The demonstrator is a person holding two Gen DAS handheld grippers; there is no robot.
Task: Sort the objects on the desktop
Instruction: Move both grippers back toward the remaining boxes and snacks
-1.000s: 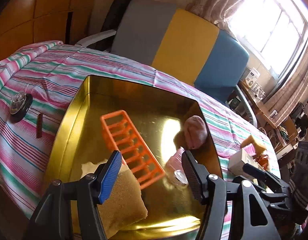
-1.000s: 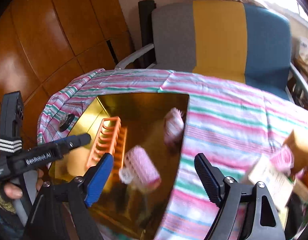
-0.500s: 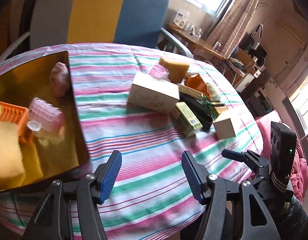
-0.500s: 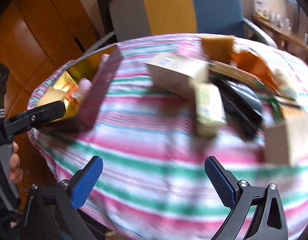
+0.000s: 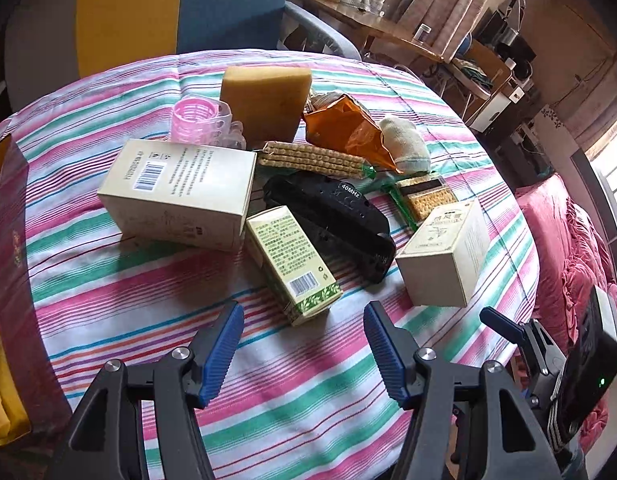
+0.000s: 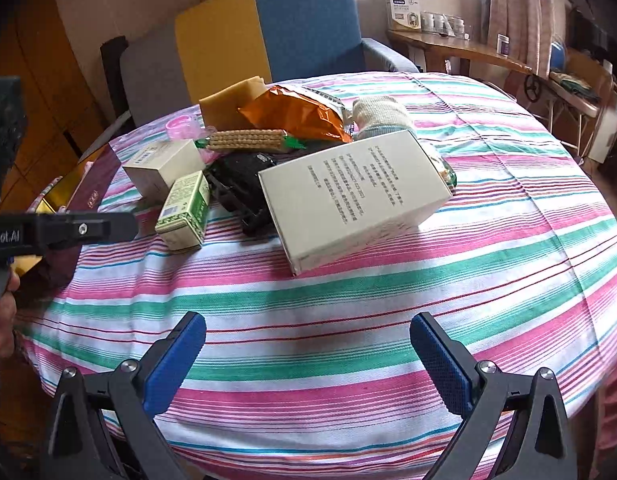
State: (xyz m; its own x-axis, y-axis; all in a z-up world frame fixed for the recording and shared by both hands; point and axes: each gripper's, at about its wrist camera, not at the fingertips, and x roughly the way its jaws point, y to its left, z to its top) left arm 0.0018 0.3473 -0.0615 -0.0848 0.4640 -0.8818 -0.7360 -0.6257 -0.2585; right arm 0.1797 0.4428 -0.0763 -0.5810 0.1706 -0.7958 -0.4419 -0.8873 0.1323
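Observation:
A pile of things lies on the striped tablecloth point(image 5: 108, 320). It holds a large cream box point(image 5: 180, 192), a green box point(image 5: 292, 260), a black device point(image 5: 336, 220), a second cream box point(image 5: 444, 256), a yellow sponge point(image 5: 264, 100), a pink roller point(image 5: 196, 124), an orange bag point(image 5: 344, 128) and a rolled sock point(image 5: 404, 140). My left gripper point(image 5: 301, 316) hovers open just short of the green box, nothing between its fingers. My right gripper point(image 6: 307, 328) stands wide open over bare cloth, in front of the cream box point(image 6: 348, 196) and apart from it.
A gold tray with a maroon outer wall point(image 5: 12, 240) sits at the table's left edge. A grey, yellow and blue armchair point(image 6: 268, 40) stands behind the table, a wooden side table point(image 6: 448, 48) at the back right. A hand point(image 6: 2, 320) holds the left gripper's handle.
Both grippers swung right, from over the gold tray to the pile. The right jaws spread wider, and the pink roller seen between them stays behind in the tray.

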